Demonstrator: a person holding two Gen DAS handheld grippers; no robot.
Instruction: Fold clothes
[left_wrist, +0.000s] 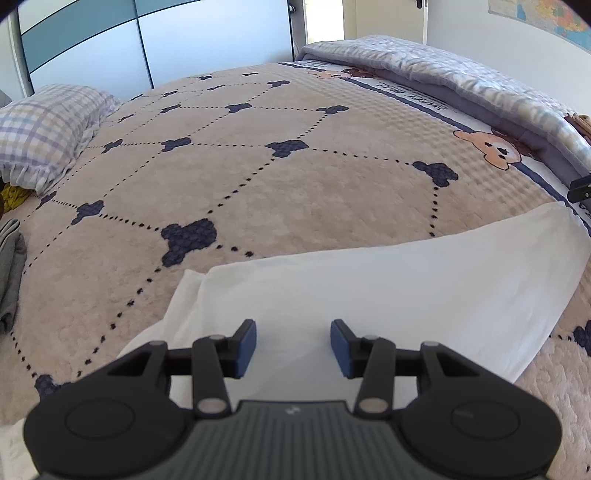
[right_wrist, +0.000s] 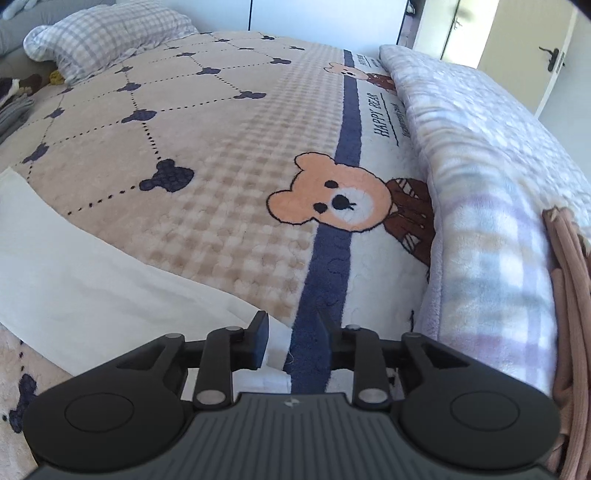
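A white cloth (left_wrist: 369, 295) lies flat on the beige bear-patterned bedspread (left_wrist: 258, 177), folded over with one layer edge showing at its left end. My left gripper (left_wrist: 293, 345) hovers over the cloth's near part, jaws open, nothing between the blue pads. In the right wrist view the same white cloth (right_wrist: 74, 266) stretches in from the left, and its right corner ends just under my right gripper (right_wrist: 291, 341). That gripper is open; the corner lies beneath the gap and the pads do not press on it.
A plaid pillow (left_wrist: 48, 125) sits at the far left of the bed. A folded plaid quilt (right_wrist: 498, 184) runs along the right side, with a pink garment (right_wrist: 570, 295) beyond it. Grey clothing (left_wrist: 11, 266) lies at the left edge.
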